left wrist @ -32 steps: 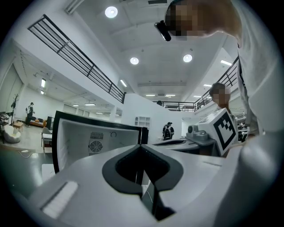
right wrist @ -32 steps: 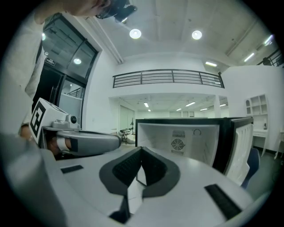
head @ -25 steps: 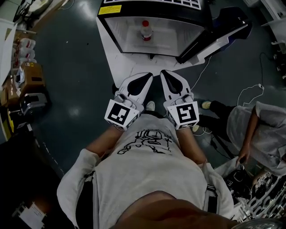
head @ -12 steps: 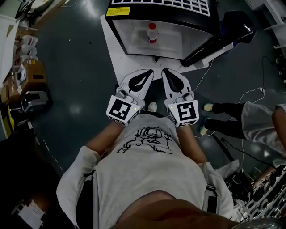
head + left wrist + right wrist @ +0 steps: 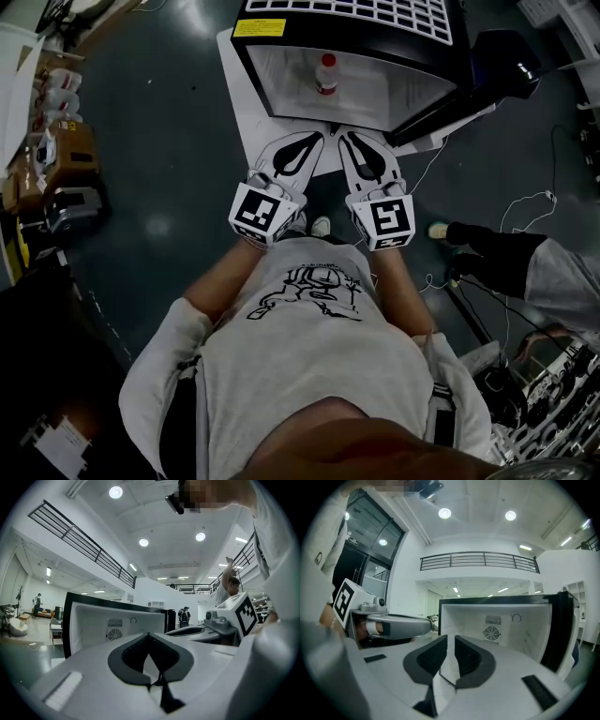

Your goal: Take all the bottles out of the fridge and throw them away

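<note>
Left gripper (image 5: pixel 316 141) is held level in front of the person's torso, its jaws closed tip to tip with nothing between them; the left gripper view (image 5: pixel 149 637) confirms the pads meeting at the point and gripping nothing. Right gripper (image 5: pixel 347 139) sits just beside it, parallel and pointing the same way, and its jaws are likewise closed to a thin slit and empty, as the right gripper view (image 5: pixel 451 641) shows. Each carries its marker cube at the near end, left cube (image 5: pixel 260 211) and right cube (image 5: pixel 386 220), close against the person's pale printed shirt (image 5: pixel 309 309). Both sets of tips lie over the near edge of a white board (image 5: pixel 242 103) lying on the dark floor (image 5: pixel 169 141). On that board, just beyond the tips, stands the small black fridge (image 5: pixel 441 56), front open towards the person, with its door (image 5: pixel 497 66) swung out to the right. The bottle (image 5: pixel 325 73), red-capped with a pale label, stands upright inside the white interior, nearer its left side, apart from both grippers. A round fan grille (image 5: pixel 491 633) is set in the fridge's rear wall. A yellow label (image 5: pixel 259 28) sits on the fridge top. To the right, another person's legs (image 5: pixel 497 262) are on the floor, well apart from the fridge.
</note>
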The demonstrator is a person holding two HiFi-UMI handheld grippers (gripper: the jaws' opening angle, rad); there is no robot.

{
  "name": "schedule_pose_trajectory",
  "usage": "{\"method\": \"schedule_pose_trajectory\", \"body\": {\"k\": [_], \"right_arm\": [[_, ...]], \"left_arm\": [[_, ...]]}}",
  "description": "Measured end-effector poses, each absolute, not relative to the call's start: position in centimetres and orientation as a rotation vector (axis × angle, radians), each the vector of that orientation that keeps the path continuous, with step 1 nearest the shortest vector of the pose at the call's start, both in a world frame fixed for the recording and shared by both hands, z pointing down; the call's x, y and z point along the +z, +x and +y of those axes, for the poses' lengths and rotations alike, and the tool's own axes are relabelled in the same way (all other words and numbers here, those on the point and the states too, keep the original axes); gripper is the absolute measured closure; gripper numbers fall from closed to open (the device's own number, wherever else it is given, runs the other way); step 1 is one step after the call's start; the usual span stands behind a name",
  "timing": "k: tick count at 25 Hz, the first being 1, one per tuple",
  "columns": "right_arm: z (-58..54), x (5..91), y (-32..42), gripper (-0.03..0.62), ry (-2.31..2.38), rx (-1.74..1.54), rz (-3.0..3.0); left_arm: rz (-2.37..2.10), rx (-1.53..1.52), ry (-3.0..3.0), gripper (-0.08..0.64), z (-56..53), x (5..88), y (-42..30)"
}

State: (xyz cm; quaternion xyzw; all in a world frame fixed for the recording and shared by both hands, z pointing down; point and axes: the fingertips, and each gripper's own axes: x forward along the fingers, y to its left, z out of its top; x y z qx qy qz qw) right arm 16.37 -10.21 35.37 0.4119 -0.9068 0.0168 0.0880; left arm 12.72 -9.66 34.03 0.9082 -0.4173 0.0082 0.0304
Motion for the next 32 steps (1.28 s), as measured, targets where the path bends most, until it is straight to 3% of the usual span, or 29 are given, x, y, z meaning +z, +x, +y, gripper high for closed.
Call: {"method": "schedule_pose_trajectory", "body": {"k": [21,32], "right_arm": [[-18.2,39.6,14.3,0.474,1.226,-0.041,-2.635],[-23.2,42.7,13.9,0.454,1.232,-0.050,-2.608]], "left_arm": [[-1.348,0.027,2.783,0.551,-17.1,37.8,10.0],[-1.347,0.104,2.773,0.551,-21.7,41.6,9.9]]}}
